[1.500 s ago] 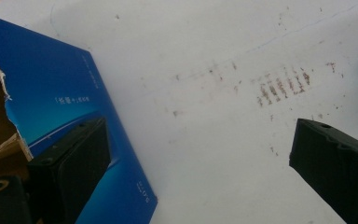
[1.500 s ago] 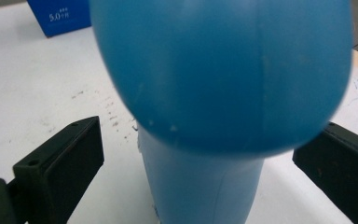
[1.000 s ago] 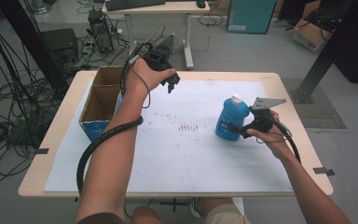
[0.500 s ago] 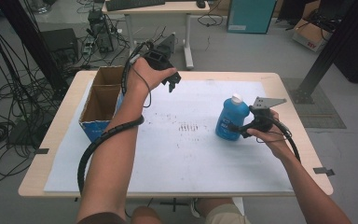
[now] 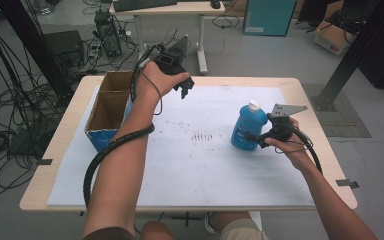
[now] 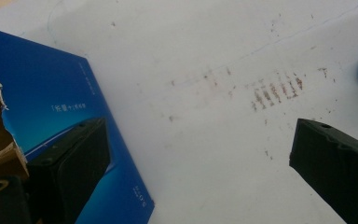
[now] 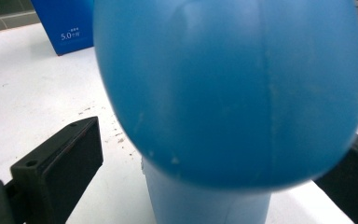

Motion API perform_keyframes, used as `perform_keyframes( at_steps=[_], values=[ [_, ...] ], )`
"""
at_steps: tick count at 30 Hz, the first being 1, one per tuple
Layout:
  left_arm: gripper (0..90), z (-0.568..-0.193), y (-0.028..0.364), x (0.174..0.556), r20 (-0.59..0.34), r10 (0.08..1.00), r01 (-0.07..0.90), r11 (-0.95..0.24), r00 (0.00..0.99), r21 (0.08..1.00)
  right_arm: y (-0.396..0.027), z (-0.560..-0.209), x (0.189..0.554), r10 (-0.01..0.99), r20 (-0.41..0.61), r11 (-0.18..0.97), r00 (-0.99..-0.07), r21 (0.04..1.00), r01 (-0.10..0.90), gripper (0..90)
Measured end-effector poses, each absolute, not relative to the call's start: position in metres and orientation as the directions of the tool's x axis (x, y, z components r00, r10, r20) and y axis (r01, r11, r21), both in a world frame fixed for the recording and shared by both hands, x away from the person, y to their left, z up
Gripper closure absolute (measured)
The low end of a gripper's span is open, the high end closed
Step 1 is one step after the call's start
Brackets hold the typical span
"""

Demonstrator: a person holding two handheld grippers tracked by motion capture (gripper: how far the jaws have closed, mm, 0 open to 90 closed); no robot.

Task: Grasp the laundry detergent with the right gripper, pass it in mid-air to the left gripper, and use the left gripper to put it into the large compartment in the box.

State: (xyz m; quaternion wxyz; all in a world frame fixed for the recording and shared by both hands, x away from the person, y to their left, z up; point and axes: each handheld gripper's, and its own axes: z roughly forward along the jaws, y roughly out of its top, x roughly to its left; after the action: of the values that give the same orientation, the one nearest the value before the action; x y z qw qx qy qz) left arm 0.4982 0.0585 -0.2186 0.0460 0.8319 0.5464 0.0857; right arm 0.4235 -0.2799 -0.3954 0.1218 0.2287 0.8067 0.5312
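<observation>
Blue bottle [image 7: 228, 93] — blurred, top cut off

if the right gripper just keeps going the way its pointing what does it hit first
The blue bottle. It stands right ahead of the right gripper, between its open jaws and very close in the right gripper view. Whether the jaws already touch it is hard to tell, but nothing else lies in front.

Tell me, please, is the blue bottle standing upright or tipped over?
Upright: the blue bottle stands on its base on the white sheet, white cap on top, between the right gripper's open jaws.
</observation>
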Motion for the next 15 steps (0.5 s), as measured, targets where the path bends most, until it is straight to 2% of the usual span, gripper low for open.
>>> perform_keyframes(
  at_steps=[15],
  values=[
    [5.7,-0.2188,0.0612,0.4975,0.094,0.918,0.902,-0.397,0.386,0.171,-0.2788,-0.3949,0.4229,0.487,0.045,0.327,-0.872,0.917,0.23,1.1]
  ],
)
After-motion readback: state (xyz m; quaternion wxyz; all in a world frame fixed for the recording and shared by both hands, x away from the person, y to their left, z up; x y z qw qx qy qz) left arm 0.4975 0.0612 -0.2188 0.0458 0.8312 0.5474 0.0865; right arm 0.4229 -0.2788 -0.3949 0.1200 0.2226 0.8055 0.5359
